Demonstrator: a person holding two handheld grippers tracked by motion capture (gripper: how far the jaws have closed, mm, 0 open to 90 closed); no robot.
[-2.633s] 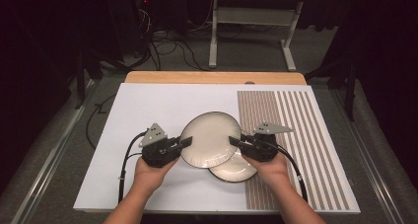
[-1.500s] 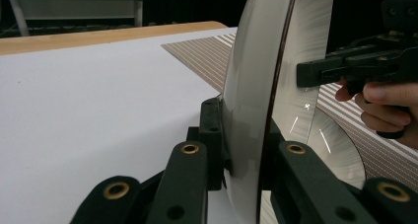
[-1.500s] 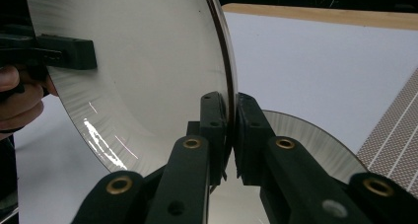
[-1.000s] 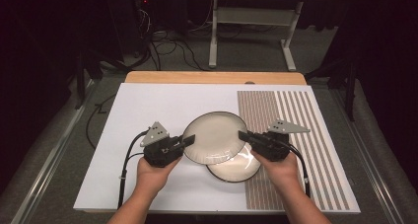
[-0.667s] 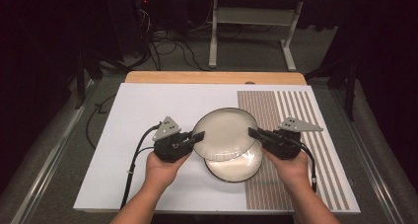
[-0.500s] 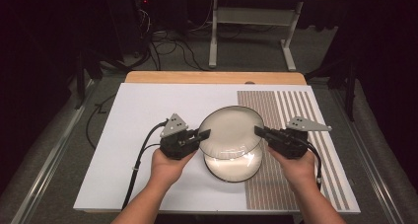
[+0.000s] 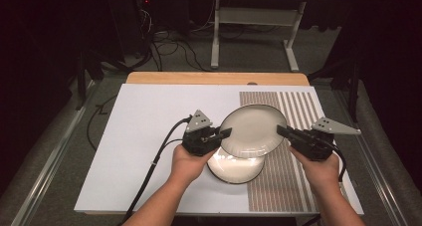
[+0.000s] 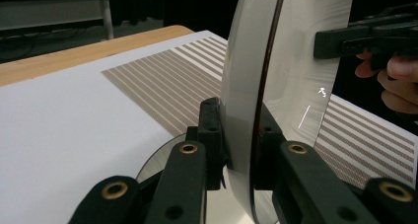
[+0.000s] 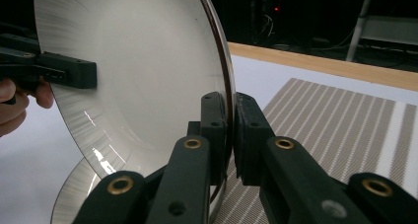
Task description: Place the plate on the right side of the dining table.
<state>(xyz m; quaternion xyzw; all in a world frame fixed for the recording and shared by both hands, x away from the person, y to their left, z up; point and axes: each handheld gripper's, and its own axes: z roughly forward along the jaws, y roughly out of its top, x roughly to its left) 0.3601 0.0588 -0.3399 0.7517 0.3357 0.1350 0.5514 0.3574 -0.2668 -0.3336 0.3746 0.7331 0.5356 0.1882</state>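
Both hands had carried the upper plate [image 7: 253,131] rightward since the earlier frames, so it hung right of the frame's centre, over the edge of the striped mat [image 7: 298,151]. Left gripper [image 7: 224,135] clenched its left rim, and right gripper [image 7: 282,131] clenched its right rim. Below it, toward the bottom centre, the second plate [image 7: 234,170] lay on the white table [image 7: 144,136].
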